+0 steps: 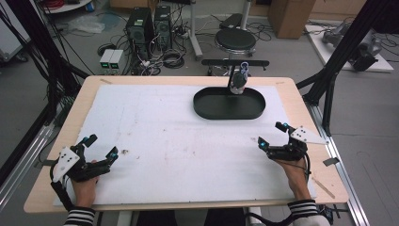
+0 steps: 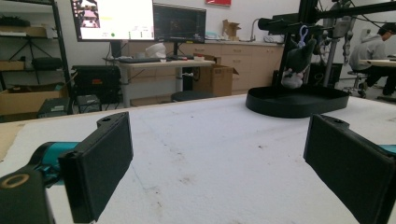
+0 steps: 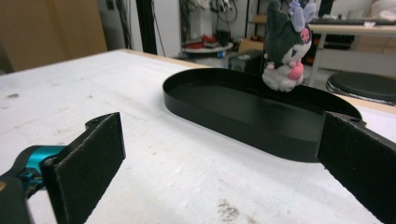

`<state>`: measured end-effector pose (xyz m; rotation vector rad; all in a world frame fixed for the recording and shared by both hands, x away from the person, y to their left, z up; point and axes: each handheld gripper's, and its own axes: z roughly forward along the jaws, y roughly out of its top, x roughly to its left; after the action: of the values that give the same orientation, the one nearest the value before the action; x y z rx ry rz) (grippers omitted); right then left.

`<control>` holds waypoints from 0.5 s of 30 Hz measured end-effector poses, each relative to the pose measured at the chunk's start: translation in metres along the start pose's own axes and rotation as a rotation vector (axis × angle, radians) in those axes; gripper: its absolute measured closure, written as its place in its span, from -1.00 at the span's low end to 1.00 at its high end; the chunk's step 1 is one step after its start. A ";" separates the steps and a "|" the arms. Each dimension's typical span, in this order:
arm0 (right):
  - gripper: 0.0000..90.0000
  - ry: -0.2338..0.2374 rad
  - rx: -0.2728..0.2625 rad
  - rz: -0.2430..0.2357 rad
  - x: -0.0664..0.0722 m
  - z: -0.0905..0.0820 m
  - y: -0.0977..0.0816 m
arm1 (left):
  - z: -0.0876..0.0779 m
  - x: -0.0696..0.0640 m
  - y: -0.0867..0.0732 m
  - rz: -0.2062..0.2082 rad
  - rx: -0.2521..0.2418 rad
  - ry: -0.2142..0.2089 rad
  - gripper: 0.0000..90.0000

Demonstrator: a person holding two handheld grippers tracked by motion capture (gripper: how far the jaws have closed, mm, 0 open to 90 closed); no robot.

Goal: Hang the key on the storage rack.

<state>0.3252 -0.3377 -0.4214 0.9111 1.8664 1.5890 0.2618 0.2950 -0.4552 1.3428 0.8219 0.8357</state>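
Meanwhile, at a wooden table [image 1: 301, 101] covered by a white foam sheet [image 1: 179, 141], a person in striped sleeves holds a two-jaw gripper in each hand near the table's front edge. The left gripper [image 1: 99, 147] rests at the sheet's near-left corner with its jaws spread wide and nothing between them; in the left gripper view its two black pads [image 2: 100, 163] stand well apart over bare foam. The right gripper [image 1: 272, 135] sits at the near-right of the sheet, its jaws likewise parted and empty, angled toward the far side of the table. There, a black oval tray [image 1: 207, 107] lies on the foam. A small plush toy [image 1: 239, 79], dark grey with a pale face and pink accents, hangs from a black stand [image 1: 235, 62] behind the tray, dangling just above the tray's far rim. In the right gripper view the plush toy [image 3: 282, 44] hovers over the tray [image 3: 233, 123], well apart from both grippers.
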 end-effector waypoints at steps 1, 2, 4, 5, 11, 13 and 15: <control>-0.99 -0.005 -0.008 -0.001 0.001 -0.001 -0.003 | 0.000 0.000 0.000 0.001 0.000 -0.001 -0.81; -0.99 -0.012 -0.019 -0.008 0.002 -0.001 -0.006 | 0.000 0.000 0.000 0.002 0.000 -0.001 -0.81; -0.99 -0.024 -0.036 -0.013 0.004 -0.002 -0.011 | 0.000 0.000 0.000 0.006 0.000 -0.001 -0.81; -0.99 -0.021 -0.046 -0.005 0.004 -0.001 -0.013 | 0.000 0.000 0.000 0.006 -0.001 -0.001 -0.81; -0.99 -0.003 -0.076 0.000 0.005 0.001 -0.021 | 0.000 -0.001 0.000 0.008 -0.003 0.000 -0.81; -0.99 0.010 -0.093 -0.006 0.007 0.000 -0.024 | 0.000 -0.001 0.000 0.009 -0.003 -0.001 -0.81; -0.99 0.012 -0.105 -0.005 0.008 -0.001 -0.028 | 0.000 -0.001 0.000 0.008 -0.004 -0.001 -0.81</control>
<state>0.3147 -0.3346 -0.4486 0.8517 1.7735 1.6764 0.2611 0.2947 -0.4554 1.3439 0.8143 0.8426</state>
